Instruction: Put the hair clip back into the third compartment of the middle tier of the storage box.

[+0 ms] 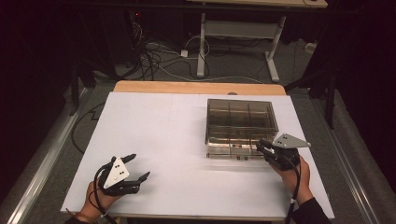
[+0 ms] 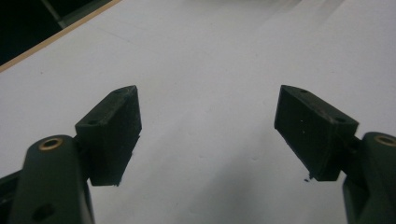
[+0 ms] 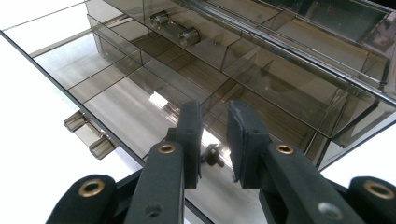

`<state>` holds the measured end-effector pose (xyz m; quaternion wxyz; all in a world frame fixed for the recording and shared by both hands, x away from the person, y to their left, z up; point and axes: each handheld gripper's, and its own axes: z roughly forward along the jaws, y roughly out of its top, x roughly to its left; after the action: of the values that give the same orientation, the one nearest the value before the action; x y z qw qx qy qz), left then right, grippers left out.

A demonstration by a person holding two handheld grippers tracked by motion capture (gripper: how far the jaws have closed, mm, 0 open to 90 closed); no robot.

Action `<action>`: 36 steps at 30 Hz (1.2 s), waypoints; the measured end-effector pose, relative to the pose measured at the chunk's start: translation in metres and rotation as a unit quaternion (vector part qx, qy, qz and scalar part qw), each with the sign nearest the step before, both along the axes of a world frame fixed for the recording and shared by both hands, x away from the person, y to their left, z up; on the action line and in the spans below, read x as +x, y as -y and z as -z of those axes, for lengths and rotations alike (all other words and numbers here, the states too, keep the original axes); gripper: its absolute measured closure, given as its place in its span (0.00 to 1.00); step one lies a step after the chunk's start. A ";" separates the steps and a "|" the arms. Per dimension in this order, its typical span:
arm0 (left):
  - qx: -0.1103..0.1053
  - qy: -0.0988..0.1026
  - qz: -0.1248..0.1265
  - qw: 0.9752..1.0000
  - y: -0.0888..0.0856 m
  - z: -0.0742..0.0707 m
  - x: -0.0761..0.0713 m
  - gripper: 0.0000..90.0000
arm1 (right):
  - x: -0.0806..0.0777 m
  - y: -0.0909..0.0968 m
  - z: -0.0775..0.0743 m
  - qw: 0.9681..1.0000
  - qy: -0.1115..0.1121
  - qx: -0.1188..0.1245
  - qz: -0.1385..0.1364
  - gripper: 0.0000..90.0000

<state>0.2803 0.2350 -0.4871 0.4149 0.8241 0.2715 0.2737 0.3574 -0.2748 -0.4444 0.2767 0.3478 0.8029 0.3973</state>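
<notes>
One box (image 1: 240, 126), lid edge toward person

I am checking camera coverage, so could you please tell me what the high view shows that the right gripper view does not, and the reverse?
The high view alone takes in the left gripper, jaws wide apart over the white table top, and the cables on the floor beyond. The right gripper view alone reveals a small metal cylinder in one compartment. Both share the smoky transparent plastic compartment box and the right gripper, jaws nearly together at its lid's edge.
</notes>
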 end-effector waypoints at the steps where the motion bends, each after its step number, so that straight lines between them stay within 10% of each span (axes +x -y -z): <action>1: 0.000 0.000 0.000 1.000 0.000 0.000 0.000 0.24 | 0.000 0.000 0.000 1.000 0.000 0.000 0.000 0.84; 36: 0.001 0.000 0.004 1.000 0.000 0.000 0.000 0.24 | -0.012 0.004 -0.015 0.999 0.036 0.016 0.009 0.77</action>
<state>0.2800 0.2345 -0.4871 0.4156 0.8255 0.2680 0.2719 0.3457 -0.2789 -0.4298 0.3035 0.3444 0.7829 0.4198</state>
